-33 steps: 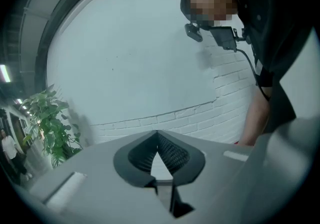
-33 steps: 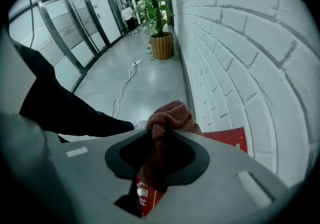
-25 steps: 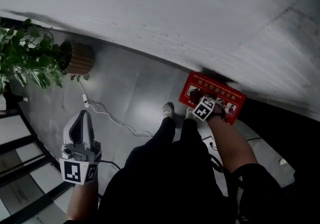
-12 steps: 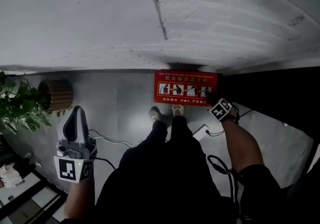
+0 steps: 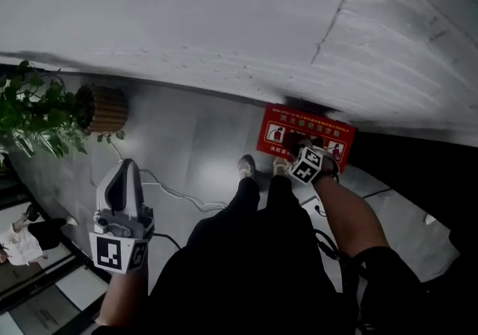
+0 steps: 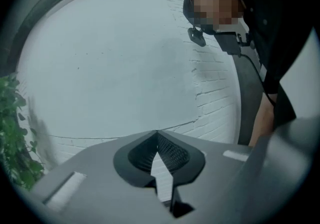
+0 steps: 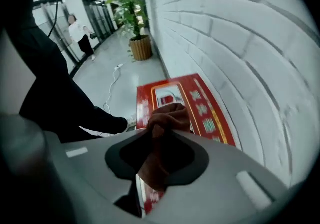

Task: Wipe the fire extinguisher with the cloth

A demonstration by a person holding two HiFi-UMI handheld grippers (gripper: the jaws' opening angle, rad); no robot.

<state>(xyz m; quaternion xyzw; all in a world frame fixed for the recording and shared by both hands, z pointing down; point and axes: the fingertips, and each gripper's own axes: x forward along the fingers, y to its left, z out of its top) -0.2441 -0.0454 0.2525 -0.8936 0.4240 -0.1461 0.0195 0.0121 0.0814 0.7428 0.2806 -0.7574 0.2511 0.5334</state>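
White brick wall [image 5: 187, 20] meets grey floor [image 5: 196, 148]; the red fire extinguisher box [image 5: 308, 134] stands at its foot. My right gripper [image 7: 160, 130] pinches the cloth [image 7: 169, 115], soft and limp, just over the box, which looks rigid and smooth: I'd press on it, not grip. My left gripper [image 6: 157, 134] is closed, empty. Half a second ago my right gripper hung by the box's right end.

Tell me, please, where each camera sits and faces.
Head view: on the head, facing down at the red extinguisher box; legs, forearms show.
Left gripper view: on the left gripper, facing the brick wall; shut fingers show.
Right gripper view: on the right gripper, facing the box; fingers gripping the cloth show.
Shared: head and right gripper views show the box and plant.
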